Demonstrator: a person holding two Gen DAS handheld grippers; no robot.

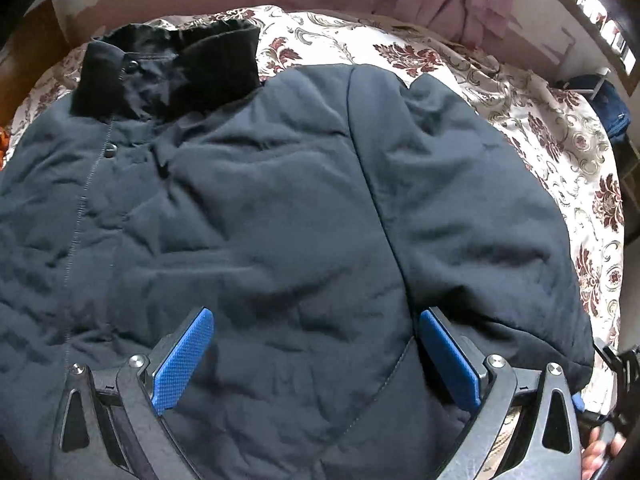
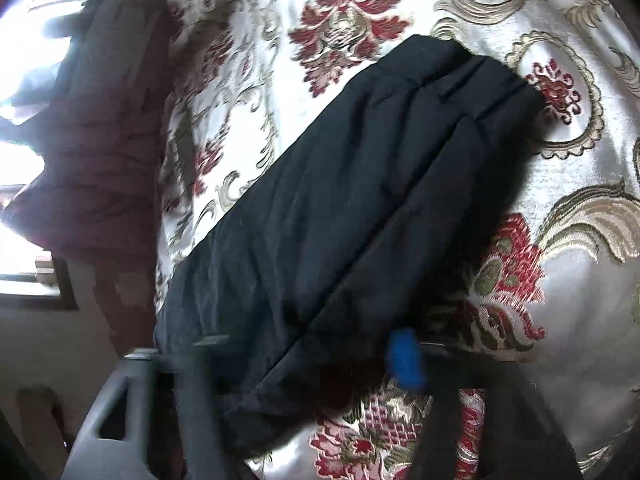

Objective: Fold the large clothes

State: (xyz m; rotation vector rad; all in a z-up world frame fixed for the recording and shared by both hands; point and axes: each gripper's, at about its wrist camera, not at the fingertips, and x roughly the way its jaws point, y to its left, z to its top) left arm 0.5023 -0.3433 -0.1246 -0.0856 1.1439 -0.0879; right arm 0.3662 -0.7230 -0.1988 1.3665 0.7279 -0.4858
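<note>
- Blue pads of the left gripper (image 1: 316, 356) stand wide apart over the jacket (image 1: 260, 208), holding nothing, likely poised to pinch.
- Spread flat across the bedspread (image 1: 560, 152), ready for folding.
- Right gripper (image 2: 316, 356) is blurred at the sleeve (image 2: 360, 200); its grip cannot be judged.

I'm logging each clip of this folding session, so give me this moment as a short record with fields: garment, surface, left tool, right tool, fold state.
garment: dark padded jacket with black fleece collar, lying front up
surface: floral bedspread
left tool: open, fingers apart over the jacket's body near the sleeve seam, gripping nothing
right tool: blurred, at the sleeve, which lies stretched out across the bedspread; open or shut cannot be told
fold state: not yet folded; body spread flat
</note>
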